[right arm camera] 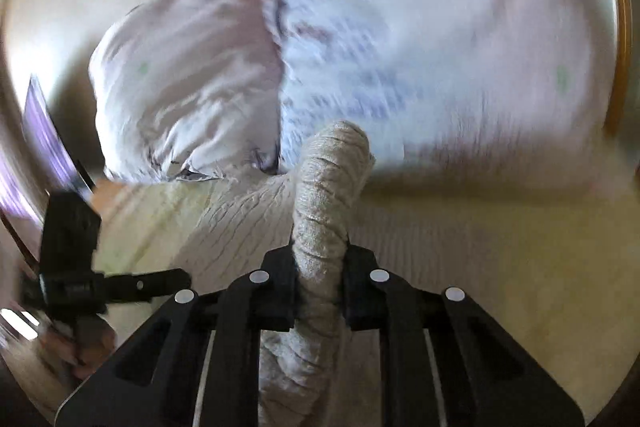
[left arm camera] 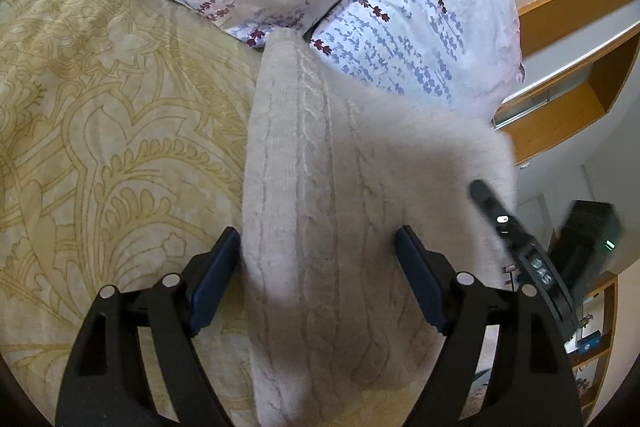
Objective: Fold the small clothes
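Your right gripper (right arm camera: 320, 287) is clamped on a bunched fold of the cable-knit garment (left arm camera: 312, 187), which is lifted off the yellow patterned bedspread (left arm camera: 100, 127) just short of the floral pillows (left arm camera: 420, 39). Your left gripper (left arm camera: 318, 267) stands wide apart with the knit passing between its fingers, gripping nothing. Risk: with only one grip, the hanging cloth may swing or twist, and the thick fuzzy knit may slip out.

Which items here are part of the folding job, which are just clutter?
In play:
knit garment
left gripper, open around it
right gripper, clamped on it
yellow patterned bedspread, work surface

Lying about:
floral pillows
wooden shelving
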